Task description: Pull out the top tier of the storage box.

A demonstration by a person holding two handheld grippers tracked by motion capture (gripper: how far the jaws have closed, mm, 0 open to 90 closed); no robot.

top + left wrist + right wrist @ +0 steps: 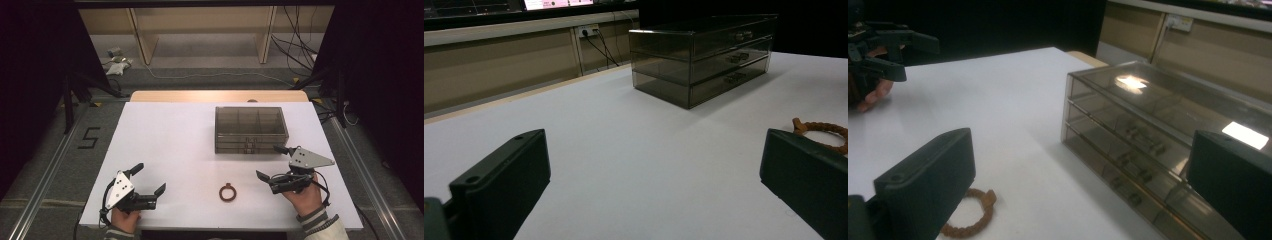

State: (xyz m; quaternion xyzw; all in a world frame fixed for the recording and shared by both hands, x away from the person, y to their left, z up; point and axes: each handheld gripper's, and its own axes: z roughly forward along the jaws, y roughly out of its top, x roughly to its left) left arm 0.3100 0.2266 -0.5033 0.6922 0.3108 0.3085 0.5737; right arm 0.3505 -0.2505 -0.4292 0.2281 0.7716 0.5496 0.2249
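At the left of the high view, the left gripper (150,179) is held low over the white table (175,150) near its front left corner, gripped from below by the left hand (125,219); its jaws are spread wide with nothing between them, and its grey three-cornered plate faces upward. In the left gripper view the two black jaws are seen far apart at the lower corners, with bare table surface between them. Toward the centre, a brown beaded ring (227,192) lies flat on the table near the front edge, between the two grippers and apart from both; it is seen beyond the right-hand jaw in the left gripper view (824,134) and partly hidden behind the left-hand jaw in the right gripper view (973,215). Behind the ring, toward the far side of the table, a smoked transparent drawer box (251,129) stands with three stacked drawers, all pushed in, their small handles facing the person. At the right, the right gripper (272,162) is held by the right hand (302,197), in a striped sleeve (320,220), just in front of the box's right front corner; its jaws are likewise released and empty, and whether the far jaw touches the box cannot be told.
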